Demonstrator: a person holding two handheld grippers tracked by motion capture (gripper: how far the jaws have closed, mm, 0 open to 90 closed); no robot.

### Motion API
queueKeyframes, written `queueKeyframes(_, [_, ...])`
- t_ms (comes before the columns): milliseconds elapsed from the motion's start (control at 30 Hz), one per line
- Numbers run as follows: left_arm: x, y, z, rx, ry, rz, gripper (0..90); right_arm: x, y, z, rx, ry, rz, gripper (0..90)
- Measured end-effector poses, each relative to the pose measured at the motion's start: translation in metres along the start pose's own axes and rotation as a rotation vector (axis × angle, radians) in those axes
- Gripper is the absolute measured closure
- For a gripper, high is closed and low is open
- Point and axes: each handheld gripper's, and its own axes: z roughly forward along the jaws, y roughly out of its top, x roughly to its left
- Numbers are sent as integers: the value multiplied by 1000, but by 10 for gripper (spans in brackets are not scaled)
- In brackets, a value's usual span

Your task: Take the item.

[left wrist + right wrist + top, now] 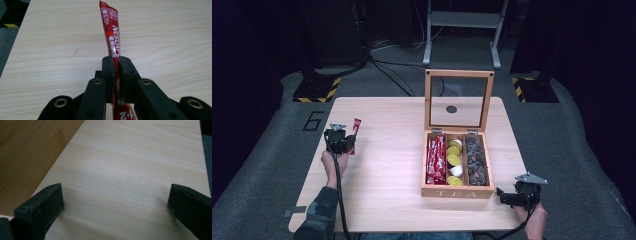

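Big light wood desk (382, 165), with an open tea box (457, 192) on the right half. The right gripper (508, 198) sits near its front right corner, jaws spread wide with nothing in them. On the left side, the left gripper (117, 65) is clamped on a red coffee stick sachet (111, 30). Looks light, floppy and a bit slick, pinched toward its near end, long axis pointing away to the far side, leaning slightly.

The red sachet (112, 35) is partly hidden between clamped jaws, and the dark packets (475, 160) in the tea box (457, 192) are too small to identify.
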Motion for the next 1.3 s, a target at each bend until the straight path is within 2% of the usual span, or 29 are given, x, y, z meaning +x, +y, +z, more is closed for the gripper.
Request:
queueKeyframes(433, [14,-11,22,85,27,-27,829,0,0,0,0,0,0,0])
queueKeyframes(767, [16,-15,30,113,31,-38,825,0,0,0,0,-1,-2,0])
queueKeyframes(1167, [17,-17,34,126,33,-27,796,0,0,0,1,0,-4,0])
queueKeyframes(1233, [18,-17,35,126,30,-33,757,0,0,0,1,0,3,0])
queueKeyframes(1267, [18,-17,35,132,29,-32,694,0,0,0,0,0,0,0])
queueKeyframes(1300, [19,-16,34,142,29,-41,564,0,0,0,0,-1,-1,0])
